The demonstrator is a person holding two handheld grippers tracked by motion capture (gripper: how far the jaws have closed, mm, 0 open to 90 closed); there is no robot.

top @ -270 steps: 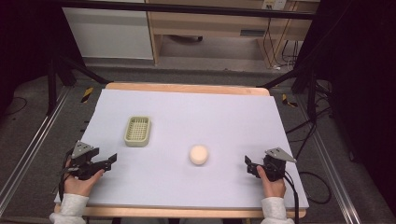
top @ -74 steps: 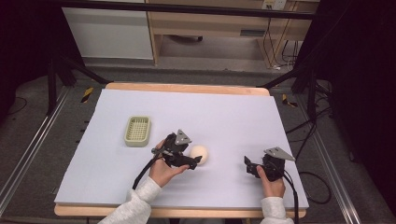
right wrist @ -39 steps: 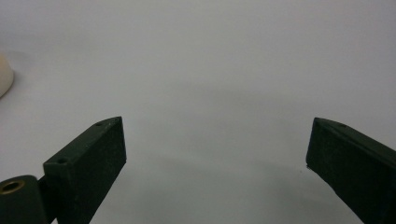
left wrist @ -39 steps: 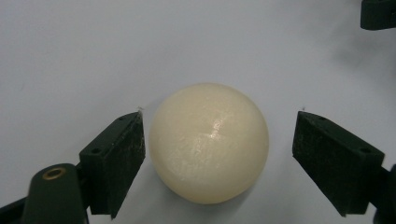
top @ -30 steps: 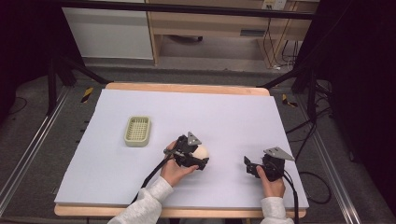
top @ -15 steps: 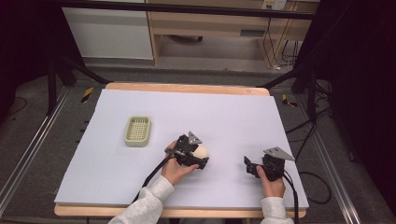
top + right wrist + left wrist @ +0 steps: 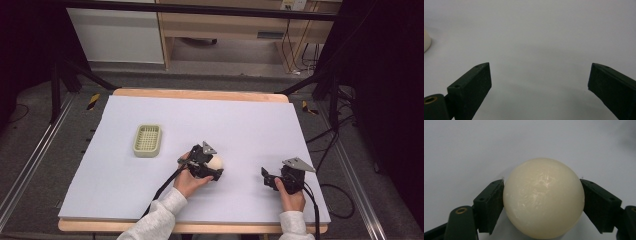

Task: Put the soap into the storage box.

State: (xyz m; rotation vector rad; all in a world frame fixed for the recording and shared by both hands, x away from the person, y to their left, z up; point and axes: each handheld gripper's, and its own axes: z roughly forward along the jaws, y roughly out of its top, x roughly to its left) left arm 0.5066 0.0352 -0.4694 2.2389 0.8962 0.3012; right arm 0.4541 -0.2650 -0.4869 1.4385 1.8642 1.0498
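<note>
A pale green slatted tray [image 7: 147, 140] sits far left on my desk [image 7: 250, 115]. At mid-desk, my left gripper [image 7: 541, 195] pinches a cream ball [image 7: 543, 197] between its fingers. Well right, my right gripper [image 7: 540, 77] rests with fingers spread, holding nothing.

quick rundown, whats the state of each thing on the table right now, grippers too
cream ball: on the white table cover, clamped on both sides by the left gripper's jaws
left gripper: shut on the ball, held low over the table
right gripper: open, nothing between its jaws
soap dish: upright, empty, standing apart to the left of the ball
table cover: flat
</note>
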